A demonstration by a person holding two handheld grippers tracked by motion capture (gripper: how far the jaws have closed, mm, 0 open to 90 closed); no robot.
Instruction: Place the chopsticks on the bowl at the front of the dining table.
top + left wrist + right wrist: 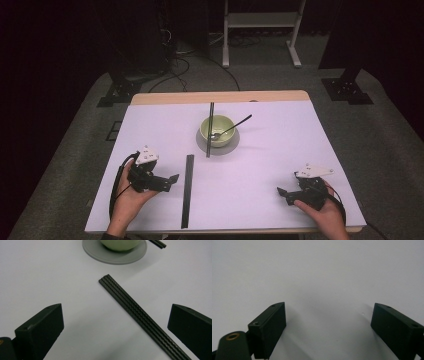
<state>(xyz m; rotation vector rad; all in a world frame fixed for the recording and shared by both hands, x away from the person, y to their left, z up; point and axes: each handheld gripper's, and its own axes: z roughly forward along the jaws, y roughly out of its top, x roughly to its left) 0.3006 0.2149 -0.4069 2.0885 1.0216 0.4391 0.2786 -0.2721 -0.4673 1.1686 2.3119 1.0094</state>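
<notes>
A pale green bowl [216, 129] stands on a grey saucer [217, 145] at the table's middle back, with a spoon [231, 127] resting in it and a black pair of chopsticks [210, 129] lying against its left side. A second black set of chopsticks [187, 190] lies lengthwise toward the front. My left gripper [171, 180] is open just left of them; in the left gripper view the chopsticks [140, 315] run between its jaws, with the saucer [115, 253] beyond. My right gripper [281, 194] is open at the front right over bare white table [319, 277].
The white sheet [280, 150] covers the wooden table, whose back edge [220, 96] shows bare wood. Beyond it lies grey floor with black stand bases [117, 92] and a white frame [260, 30].
</notes>
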